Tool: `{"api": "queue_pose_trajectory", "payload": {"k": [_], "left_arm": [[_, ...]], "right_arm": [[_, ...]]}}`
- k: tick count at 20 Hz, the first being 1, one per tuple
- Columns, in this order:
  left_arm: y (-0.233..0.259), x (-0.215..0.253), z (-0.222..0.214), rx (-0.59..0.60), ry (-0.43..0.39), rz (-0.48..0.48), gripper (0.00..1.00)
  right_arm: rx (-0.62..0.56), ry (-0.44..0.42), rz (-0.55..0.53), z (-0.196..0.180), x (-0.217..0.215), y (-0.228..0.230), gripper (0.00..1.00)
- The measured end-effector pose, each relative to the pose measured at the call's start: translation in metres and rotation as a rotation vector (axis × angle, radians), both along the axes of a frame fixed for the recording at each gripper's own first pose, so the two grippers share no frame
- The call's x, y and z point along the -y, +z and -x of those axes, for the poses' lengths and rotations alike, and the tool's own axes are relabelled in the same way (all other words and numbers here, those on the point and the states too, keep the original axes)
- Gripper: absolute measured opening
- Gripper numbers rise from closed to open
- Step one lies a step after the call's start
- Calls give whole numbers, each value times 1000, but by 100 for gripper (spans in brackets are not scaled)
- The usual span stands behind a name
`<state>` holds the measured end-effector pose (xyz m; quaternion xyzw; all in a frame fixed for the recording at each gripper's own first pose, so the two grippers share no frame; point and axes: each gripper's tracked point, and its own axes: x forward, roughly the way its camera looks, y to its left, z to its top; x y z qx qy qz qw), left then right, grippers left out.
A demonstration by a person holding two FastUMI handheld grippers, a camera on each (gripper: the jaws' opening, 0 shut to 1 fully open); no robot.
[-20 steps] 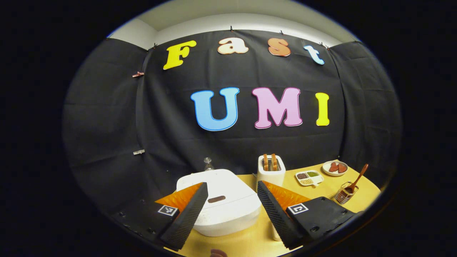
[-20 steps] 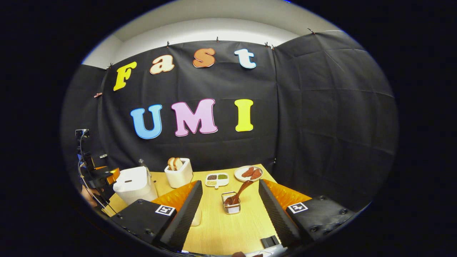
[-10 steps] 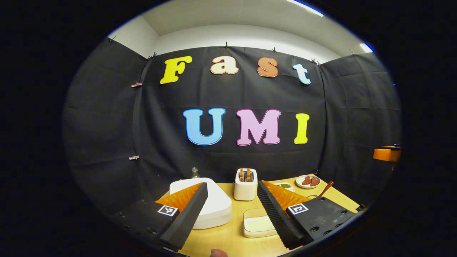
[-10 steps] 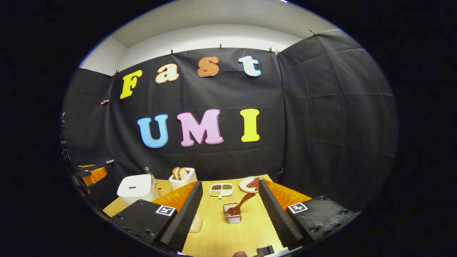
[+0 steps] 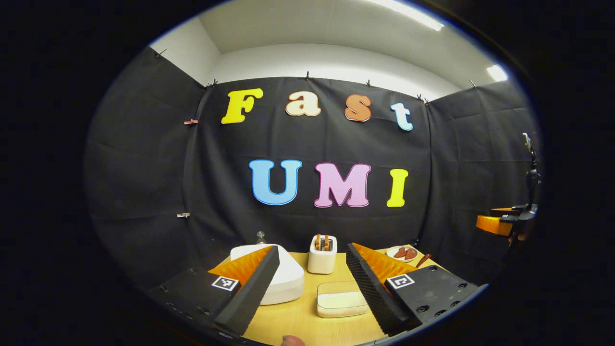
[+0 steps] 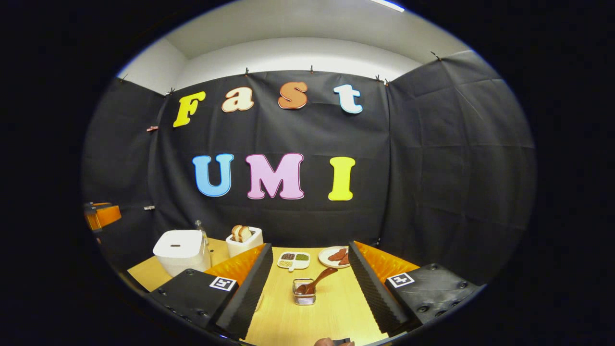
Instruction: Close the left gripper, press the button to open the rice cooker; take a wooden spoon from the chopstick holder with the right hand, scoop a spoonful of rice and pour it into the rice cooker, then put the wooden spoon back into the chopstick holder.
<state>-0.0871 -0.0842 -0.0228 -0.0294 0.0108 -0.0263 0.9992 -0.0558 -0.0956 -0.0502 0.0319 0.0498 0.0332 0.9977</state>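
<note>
Rice cooker (image 5: 283, 274) sat closed on the bench (image 5: 307, 322), its near side hidden behind one finger of the left gripper (image 5: 312, 288), whose jaws stood wide apart with nothing between them. In the right gripper view the cooker (image 6: 181, 250) stood at the far left corner, whole, with a small bottle (image 6: 199, 227) half hidden behind it. Beside it stood a toaster (image 5: 322, 254) with bread in its slots, and in front of that a shallow white tray (image 5: 342, 302), partly cut off by the other finger; what it held was hard to make out. The right gripper (image 6: 310, 288) was also spread open and empty above the bench. Between its fingers, well apart from them, stood the wire chopstick holder (image 6: 303, 296) with the wooden spoon (image 6: 317, 280) leaning in it. Farther back lay a divided dish (image 6: 293, 259) of grains and a plate (image 6: 334, 256), partly covered by a finger.
</note>
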Motion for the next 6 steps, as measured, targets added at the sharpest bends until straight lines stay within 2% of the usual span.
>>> {"api": "queue_pose_trajectory", "payload": {"k": [2, 6], "left_arm": [[3, 0, 3, 5, 8, -19, 96], [4, -1, 2, 3, 15, 2, 96]], "right_arm": [[38, -3, 15, -1, -3, 10, 98], [70, 8, 44, -3, -5, 19, 99]]}}
